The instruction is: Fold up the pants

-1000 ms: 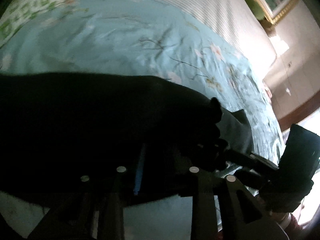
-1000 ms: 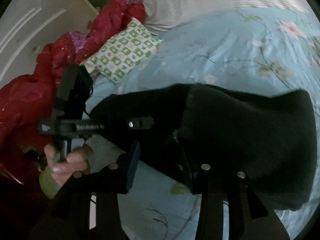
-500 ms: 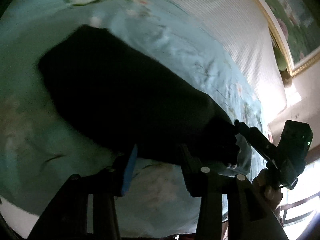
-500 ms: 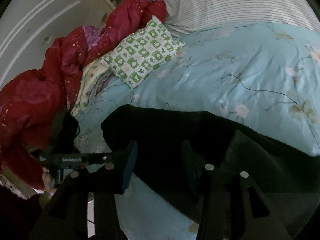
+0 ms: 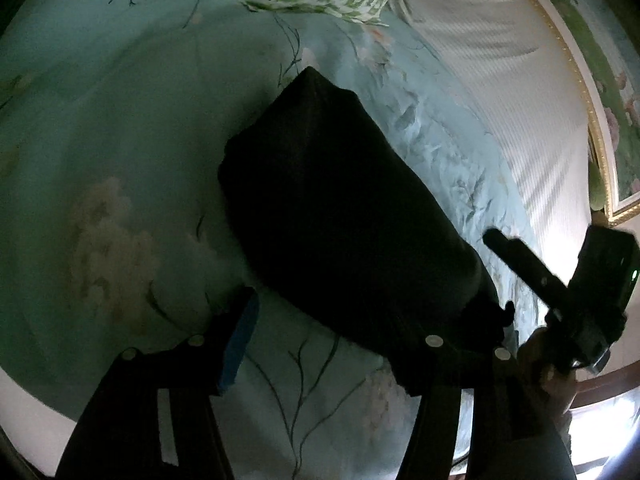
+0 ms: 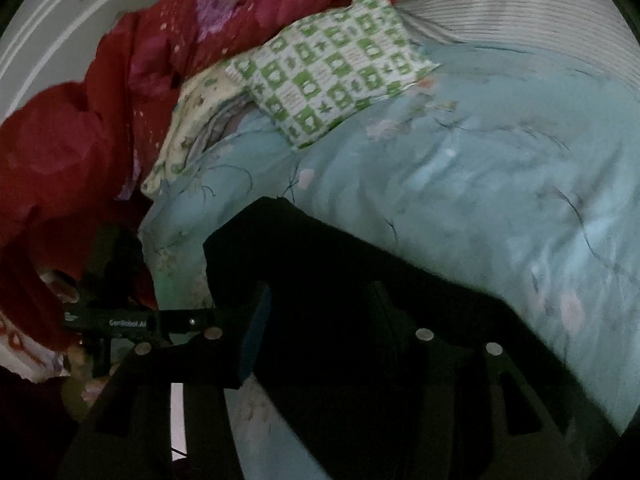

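The black pants [image 5: 340, 220] lie folded in a long dark bundle on the light blue floral bedspread [image 5: 120, 128]. In the left wrist view my left gripper [image 5: 336, 332] is open, its blue-padded left finger [image 5: 240, 340] off the cloth and its right finger at the bundle's near edge. The right gripper shows at the right of that view [image 5: 520, 256]. In the right wrist view the pants [image 6: 360, 280] fill the lower middle. My right gripper [image 6: 320, 320] is open over them, holding nothing. The left gripper shows at the left [image 6: 152, 322].
A green-and-white checked pillow [image 6: 332, 64] lies at the head of the bed, next to a red quilt [image 6: 80, 128] piled at the left. A striped white sheet [image 5: 500, 80] and a framed picture [image 5: 612, 128] lie beyond. The bed's front edge is near.
Both grippers have let go of the pants and pulled back. The pants, held up and spread a second ago, now lie folded on the bedspread.
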`<move>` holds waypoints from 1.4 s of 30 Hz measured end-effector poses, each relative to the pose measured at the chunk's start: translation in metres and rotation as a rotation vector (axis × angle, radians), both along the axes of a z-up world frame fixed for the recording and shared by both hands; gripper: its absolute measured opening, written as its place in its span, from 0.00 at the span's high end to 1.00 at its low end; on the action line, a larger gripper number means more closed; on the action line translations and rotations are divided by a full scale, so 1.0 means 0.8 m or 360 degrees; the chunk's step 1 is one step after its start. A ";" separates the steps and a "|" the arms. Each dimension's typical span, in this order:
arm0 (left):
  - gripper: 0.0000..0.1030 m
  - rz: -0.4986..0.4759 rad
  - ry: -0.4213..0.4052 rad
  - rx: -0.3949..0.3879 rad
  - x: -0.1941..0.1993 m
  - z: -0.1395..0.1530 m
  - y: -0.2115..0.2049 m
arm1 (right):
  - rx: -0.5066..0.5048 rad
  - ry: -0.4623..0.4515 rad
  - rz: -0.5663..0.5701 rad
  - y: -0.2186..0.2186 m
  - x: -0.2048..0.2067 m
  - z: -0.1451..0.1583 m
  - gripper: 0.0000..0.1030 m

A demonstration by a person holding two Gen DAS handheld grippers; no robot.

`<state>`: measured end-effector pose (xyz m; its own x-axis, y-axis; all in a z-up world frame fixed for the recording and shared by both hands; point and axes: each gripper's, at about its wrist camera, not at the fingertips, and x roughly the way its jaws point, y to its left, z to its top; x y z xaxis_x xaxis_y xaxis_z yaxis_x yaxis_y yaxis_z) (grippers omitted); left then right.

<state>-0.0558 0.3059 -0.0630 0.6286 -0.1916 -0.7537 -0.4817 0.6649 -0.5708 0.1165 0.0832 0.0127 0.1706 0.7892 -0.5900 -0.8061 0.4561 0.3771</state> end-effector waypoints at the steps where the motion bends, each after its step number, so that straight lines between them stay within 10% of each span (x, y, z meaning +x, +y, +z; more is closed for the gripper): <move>1: 0.40 0.0009 0.0004 0.0005 0.004 -0.001 0.001 | -0.0017 -0.0002 0.0028 0.011 0.006 0.001 0.49; 21: 0.51 0.0092 -0.0047 0.0005 0.023 -0.015 0.020 | -0.0245 0.0182 0.0401 0.169 0.076 -0.053 0.44; 23: 0.58 0.0103 -0.0032 0.0046 0.021 -0.013 0.018 | -0.0229 0.0175 0.0423 0.172 0.073 -0.052 0.55; 29: 0.82 0.0093 -0.0035 0.0123 0.018 -0.005 0.014 | -0.0159 0.0100 0.0408 0.157 0.056 -0.035 0.80; 42: 0.85 -0.0132 -0.0348 0.0376 0.007 0.114 -0.075 | 0.0223 0.0077 0.0293 0.028 0.033 0.057 0.82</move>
